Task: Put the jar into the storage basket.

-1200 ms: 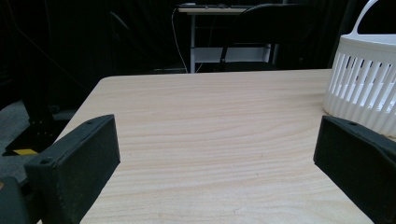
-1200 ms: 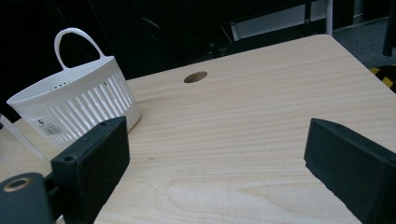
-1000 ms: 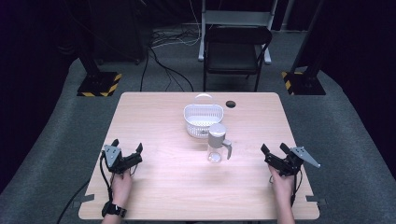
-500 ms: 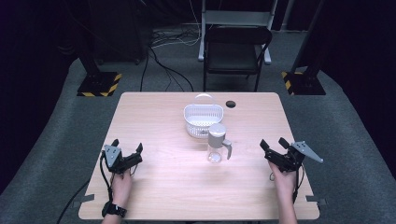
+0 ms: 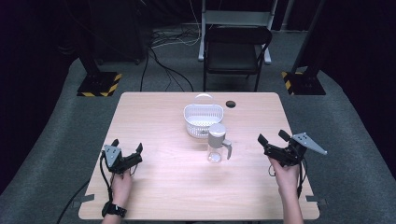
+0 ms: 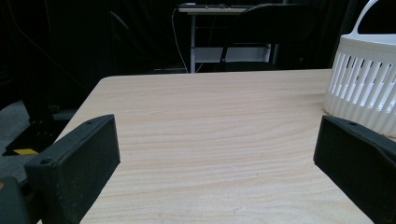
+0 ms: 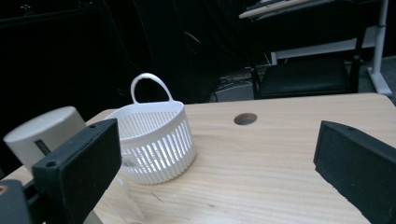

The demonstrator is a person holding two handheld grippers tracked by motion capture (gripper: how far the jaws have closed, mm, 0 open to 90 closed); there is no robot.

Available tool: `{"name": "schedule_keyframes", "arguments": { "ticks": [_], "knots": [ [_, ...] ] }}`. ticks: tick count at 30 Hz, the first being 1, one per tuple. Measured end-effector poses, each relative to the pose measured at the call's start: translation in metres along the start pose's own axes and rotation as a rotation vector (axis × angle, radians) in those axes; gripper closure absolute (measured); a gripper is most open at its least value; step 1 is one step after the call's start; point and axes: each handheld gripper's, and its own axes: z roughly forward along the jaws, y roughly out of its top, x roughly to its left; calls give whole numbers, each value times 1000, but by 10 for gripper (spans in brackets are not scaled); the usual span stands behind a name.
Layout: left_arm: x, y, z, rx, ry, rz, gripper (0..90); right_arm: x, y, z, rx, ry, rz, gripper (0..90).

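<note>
A white slotted basket (image 5: 203, 119) with a loop handle stands at the middle of the wooden table (image 5: 154, 186). Just in front of it stands a clear glass jar with a grey lid and side handle (image 5: 216, 142). My left gripper (image 5: 127, 144) rests open near the table's front left, well apart from both. In the left gripper view its jaws (image 6: 217, 163) stand wide over bare wood, with the basket (image 6: 369, 88) at the right edge. My right gripper (image 5: 271, 136) is held open at the front right. Its own view has the basket (image 7: 156, 140) and the grey lid (image 7: 44, 133) ahead.
A round hole (image 5: 230, 103) pierces the table behind the basket, and the right gripper view has the same hole (image 7: 245, 118). A black chair (image 5: 237, 46) stands beyond the far edge. Cables lie on the floor behind.
My right gripper has lifted a little and shifted slightly toward the jar. The left gripper, basket and jar have not moved.
</note>
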Motion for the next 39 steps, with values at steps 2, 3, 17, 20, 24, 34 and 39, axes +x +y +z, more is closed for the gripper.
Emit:
{"name": "schedule_keyframes", "arguments": {
  "ticks": [2,3,17,20,24,34,39],
  "knots": [
    [0,0,0,0,0,0,1,3,5,-1,-11,18,0,0],
    [0,0,0,0,0,0,2,5,7,-1,-15,26,2,0],
    [0,0,0,0,0,1,1,26,28,2,-23,105,-31,0],
    [0,0,0,0,1,1,1,33,32,4,-26,125,-46,4],
    [0,0,0,-1,-2,0,1,43,36,8,-27,147,-76,19],
    [-1,0,0,-1,-4,2,1,68,44,19,-14,197,-118,25],
    [-1,0,0,0,-6,5,1,79,45,28,0,215,-134,26]
  ]
}}
